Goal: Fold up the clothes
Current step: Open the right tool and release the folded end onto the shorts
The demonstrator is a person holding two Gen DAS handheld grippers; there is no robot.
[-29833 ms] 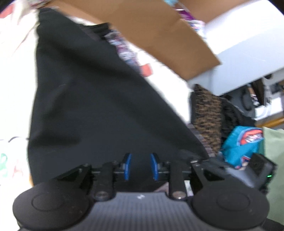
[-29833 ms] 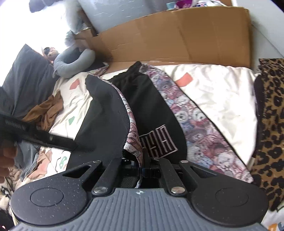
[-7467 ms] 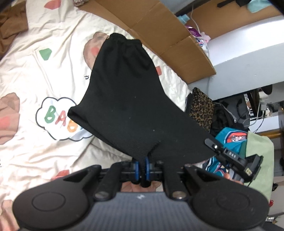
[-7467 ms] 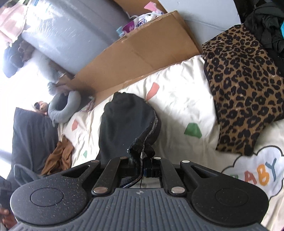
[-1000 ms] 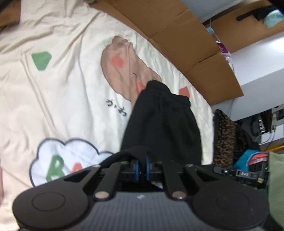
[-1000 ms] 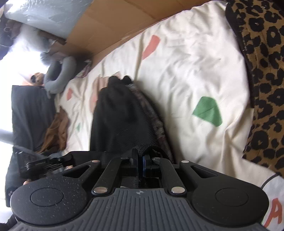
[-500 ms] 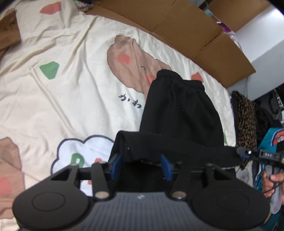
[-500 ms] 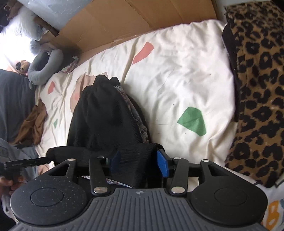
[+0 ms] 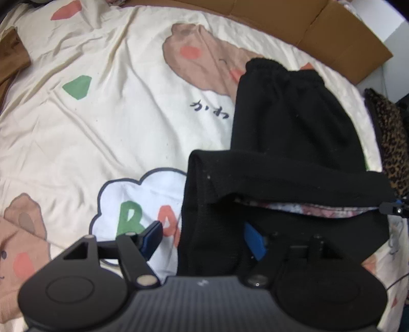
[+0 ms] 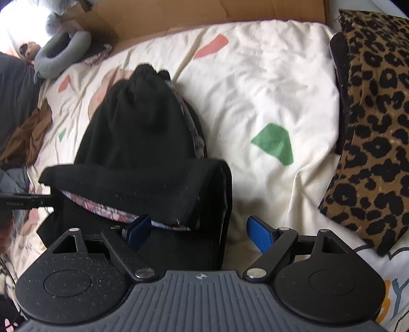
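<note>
A black garment (image 9: 294, 127) (image 10: 143, 122) lies on the cream cartoon-print bedsheet (image 9: 102, 115). Its near end is folded back over itself, and a pink patterned layer shows under the flap. My left gripper (image 9: 203, 240) points down over the fold's left corner, and its jaws are opening. One blue pad (image 9: 152, 238) is over the sheet and the other over the cloth, neither pressing. My right gripper (image 10: 199, 233) hangs over the fold's right corner. Its jaws are also opening, with the cloth edge lying loose between the pads.
A leopard-print cloth (image 10: 370, 127) (image 9: 393, 143) lies at the right edge of the bed. Cardboard (image 9: 319, 28) (image 10: 204, 12) lines the far side. A brown garment (image 9: 10, 56) (image 10: 30, 135) and a grey neck pillow (image 10: 61, 48) sit at the far left.
Both grippers were shut on the garment's folded edge and have spread apart, letting it go. The flap now rests on the garment, and both hands have tipped further down.
</note>
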